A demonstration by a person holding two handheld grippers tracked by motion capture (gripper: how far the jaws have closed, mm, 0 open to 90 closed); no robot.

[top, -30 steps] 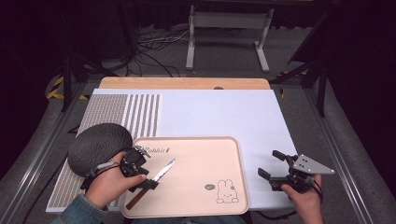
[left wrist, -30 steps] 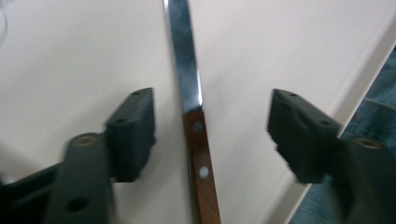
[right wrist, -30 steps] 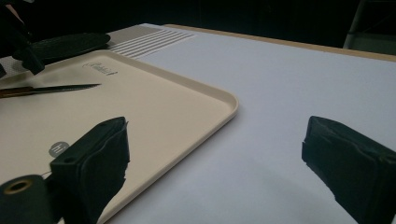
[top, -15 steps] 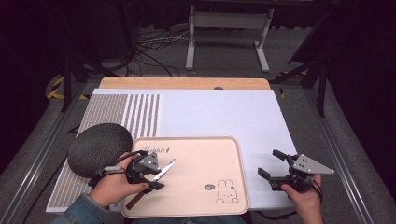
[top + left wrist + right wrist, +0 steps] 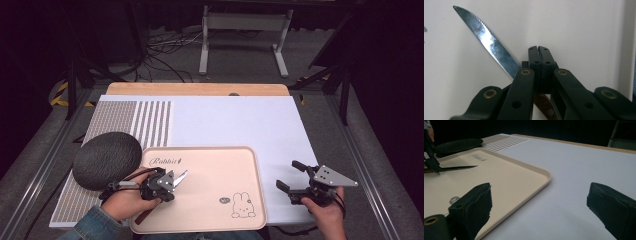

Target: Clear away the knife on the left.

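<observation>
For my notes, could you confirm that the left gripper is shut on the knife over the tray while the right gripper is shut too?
Not quite: the right gripper is open, its fingers wide apart in the right gripper view. The left gripper is indeed shut on the knife over the tray.

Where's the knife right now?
High view, left side: the knife is over the tray, clamped in the left tongs, near the dark bowl.
</observation>
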